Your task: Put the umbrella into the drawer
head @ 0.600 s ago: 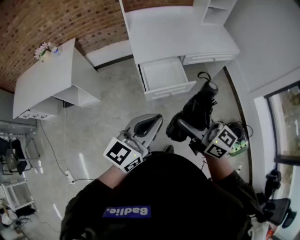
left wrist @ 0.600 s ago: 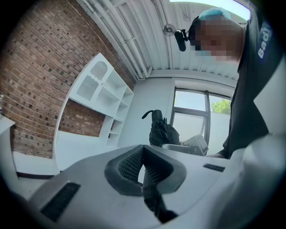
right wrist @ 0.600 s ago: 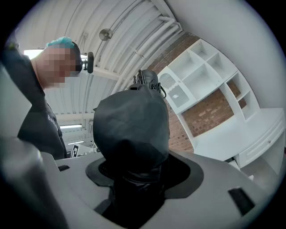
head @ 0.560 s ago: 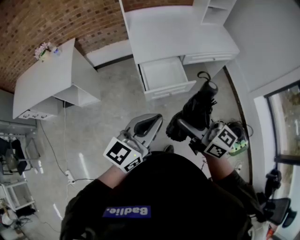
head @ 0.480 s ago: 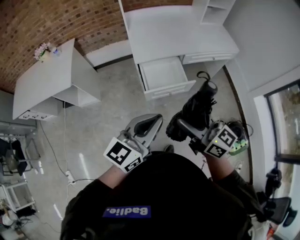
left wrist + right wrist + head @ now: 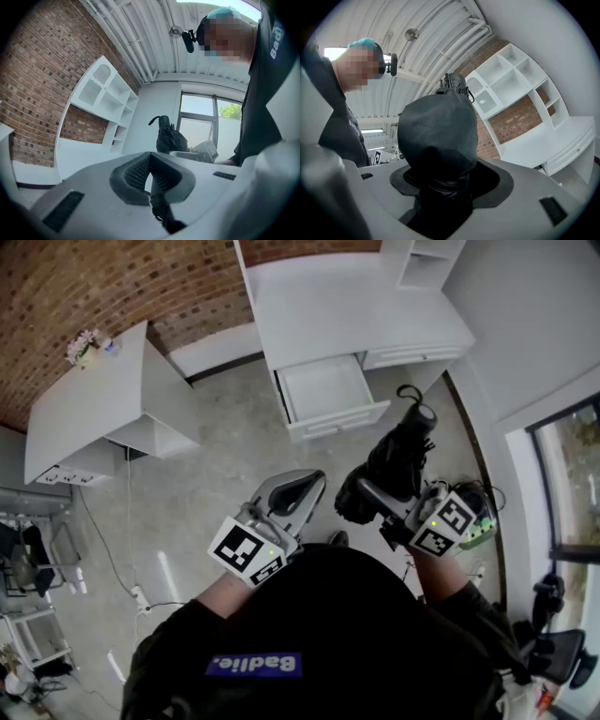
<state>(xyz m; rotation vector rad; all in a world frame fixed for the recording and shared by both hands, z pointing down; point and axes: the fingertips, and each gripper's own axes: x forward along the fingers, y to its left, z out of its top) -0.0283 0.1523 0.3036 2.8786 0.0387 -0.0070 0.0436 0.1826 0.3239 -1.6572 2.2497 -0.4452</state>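
Black folded umbrella (image 6: 398,457) stays clamped in right gripper (image 6: 367,495), jaws wide round its bundled fabric, carried level, well short of open white drawer (image 6: 323,388). Left gripper (image 6: 302,487) pinched closed, empty. Barely anything has shifted in the last half second, so carry continues, drawer approach pending.

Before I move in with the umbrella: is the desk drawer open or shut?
Open: the drawer is pulled out from the white desk, its bare inside showing.
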